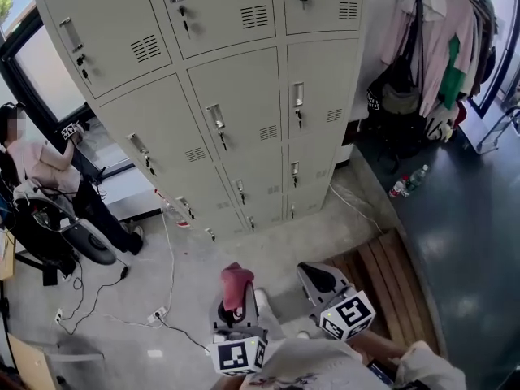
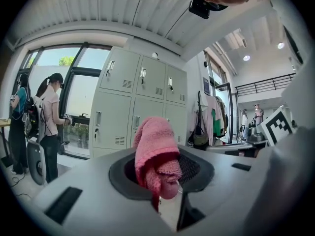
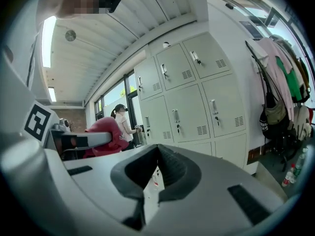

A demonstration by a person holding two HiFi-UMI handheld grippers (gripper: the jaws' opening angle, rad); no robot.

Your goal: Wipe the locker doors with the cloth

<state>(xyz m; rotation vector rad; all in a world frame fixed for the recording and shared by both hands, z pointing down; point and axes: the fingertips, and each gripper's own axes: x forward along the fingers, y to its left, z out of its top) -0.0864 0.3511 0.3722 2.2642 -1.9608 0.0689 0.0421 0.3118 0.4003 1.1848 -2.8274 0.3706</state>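
My left gripper (image 1: 237,307) is clamped on the pink cloth (image 2: 156,154). The cloth stands bunched up between the jaws, folded over their tips and hanging a little down the inner side. My right gripper (image 1: 315,276) is just to the right of the left one and apart from it. Its jaws are drawn together at the tips with nothing between them, and only a sliver of floor shows through the gap lower down.

Both grippers point toward the bank of grey lockers (image 1: 244,96), which stands ahead of them and well apart. The cloth is not touching any door. The locker doors are all closed, each with a handle, a small key and a vent grille.

Just right of the right gripper lies a slatted wooden bench (image 1: 390,279). Farther ahead on that side clothes (image 1: 439,47) hang on a rack beside the lockers, and two bottles (image 1: 409,181) stand on the dark floor below them. Well off to the left of my left gripper a person (image 1: 49,169) stands by the window, and white cables (image 1: 122,295) trail across the concrete floor between that person and my left gripper.
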